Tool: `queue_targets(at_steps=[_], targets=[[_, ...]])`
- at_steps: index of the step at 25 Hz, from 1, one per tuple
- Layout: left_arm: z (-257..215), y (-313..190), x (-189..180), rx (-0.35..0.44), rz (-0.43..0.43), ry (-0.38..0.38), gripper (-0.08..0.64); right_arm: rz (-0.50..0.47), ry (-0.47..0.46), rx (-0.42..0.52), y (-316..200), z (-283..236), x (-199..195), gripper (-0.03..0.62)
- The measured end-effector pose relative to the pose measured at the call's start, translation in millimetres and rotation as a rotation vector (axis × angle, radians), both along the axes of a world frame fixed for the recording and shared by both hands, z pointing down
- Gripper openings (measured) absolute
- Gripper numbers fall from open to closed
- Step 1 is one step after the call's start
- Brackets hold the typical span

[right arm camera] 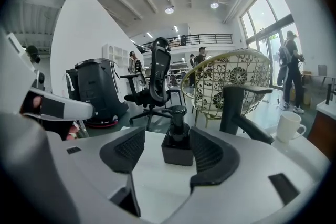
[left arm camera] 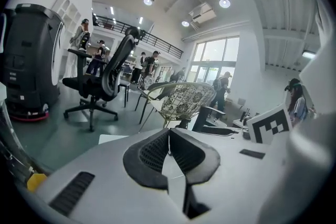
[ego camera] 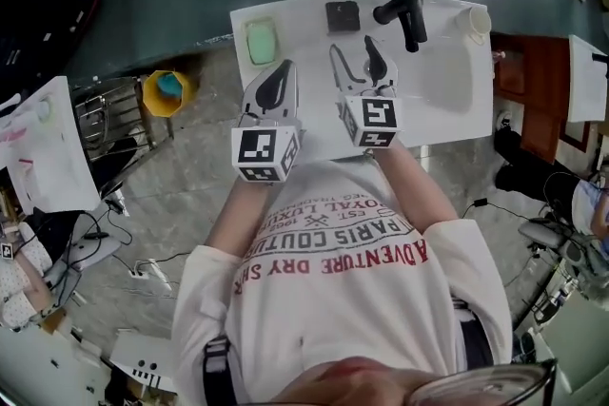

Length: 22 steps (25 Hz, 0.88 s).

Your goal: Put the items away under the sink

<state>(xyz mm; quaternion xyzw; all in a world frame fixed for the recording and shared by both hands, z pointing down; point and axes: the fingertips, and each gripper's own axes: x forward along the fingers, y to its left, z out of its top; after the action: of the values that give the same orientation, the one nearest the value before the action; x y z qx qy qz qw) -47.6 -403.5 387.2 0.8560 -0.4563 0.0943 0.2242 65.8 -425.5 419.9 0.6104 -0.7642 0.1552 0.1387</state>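
White moulded sink top fills the upper centre of the head view, and everything on it looks untouched, so I'd call the task barely started. Along its far edge, left to right in frame: pale green rounded block (soap or sponge, can't tell), black square pump dispenser, black faucet, and white ceramic mug at the upper right corner. Nothing is stowed that I can see. The space under the sink is in none of the views, hidden below the top and my torso, so I can't say whether a door is open down there. Left gripper hovers over the near-left part of the top, its fingers pressed together with nothing between them; the left gripper view shows the same. Right gripper is just to its right in frame, fingers spread apart and empty. In the right gripper view the dispenser stands centred ahead of the gap, near the pads but not between them, no contact. My read: the dispenser is the first pick, with block and mug left after it. Yellow cup with something teal inside sits at frame left, well apart from the sink; unclear whether it counts.
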Motion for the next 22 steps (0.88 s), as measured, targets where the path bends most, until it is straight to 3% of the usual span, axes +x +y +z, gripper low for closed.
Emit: queue_targets(at_steps=[5,10,22], targets=[[33,-3,0,-0.047,-0.039,-0.035,0.028,0.018,-0.007,-0.052,-24,38,4,0.308],[52,-3,6,-0.075,-0.057,-0.047,0.028,0.061,0.014,-0.013,-53,56,10,0.374],[70,-15,-5,-0.114,-0.122,-0.059,0.027,0.077,0.079,-0.057,-82,95,5,0.379]])
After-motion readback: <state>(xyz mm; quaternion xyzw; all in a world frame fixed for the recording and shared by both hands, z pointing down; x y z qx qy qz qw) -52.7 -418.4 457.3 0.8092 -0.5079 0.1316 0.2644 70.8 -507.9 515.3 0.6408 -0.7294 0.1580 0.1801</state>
